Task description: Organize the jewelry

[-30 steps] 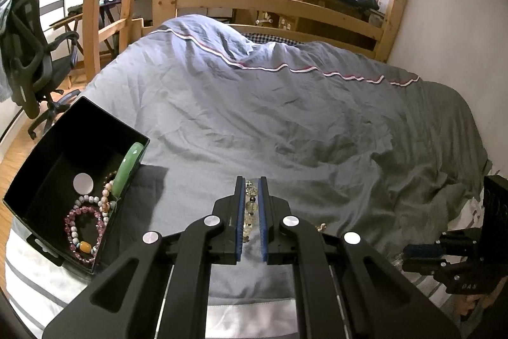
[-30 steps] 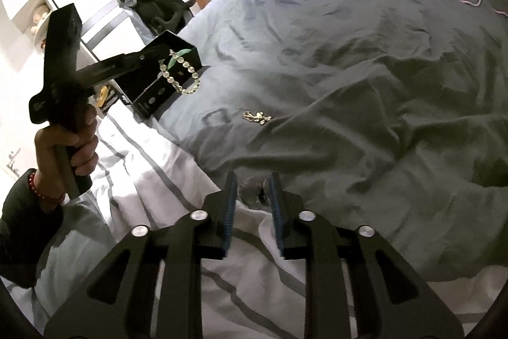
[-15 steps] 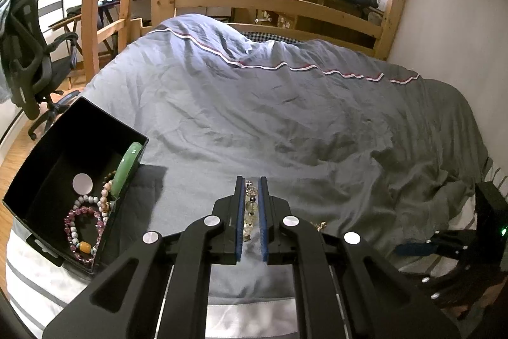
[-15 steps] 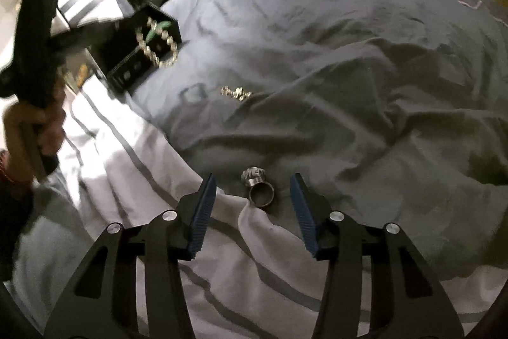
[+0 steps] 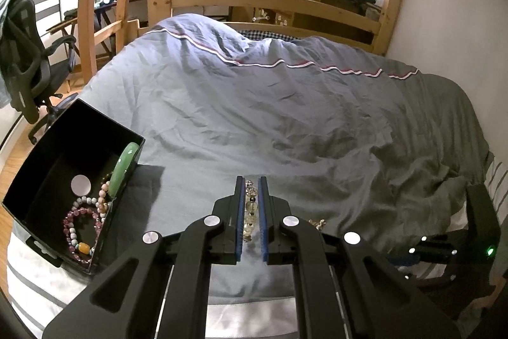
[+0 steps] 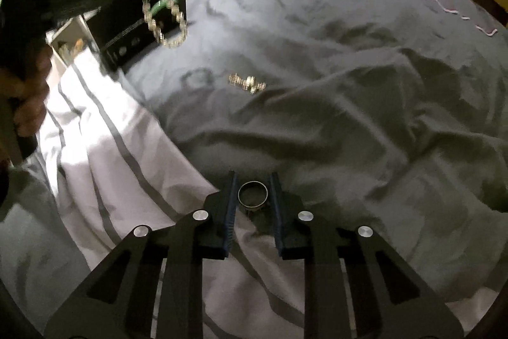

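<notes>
The black box (image 5: 76,154) sits at the duvet's (image 5: 285,116) left edge, with a green bangle (image 5: 123,167) and bead strings inside. To its right, the left gripper (image 5: 252,212) is clamped on a pale bead bracelet (image 5: 250,212). Further right, the right gripper's (image 6: 253,199) jaws have just been closing around a silver ring (image 6: 253,194) on the duvet, pads seemingly touching it.

Grey-quilted bed (image 5: 285,123) carries black box (image 5: 41,167), ring (image 6: 253,193), perhaps brooch (image 6: 247,82).
</notes>
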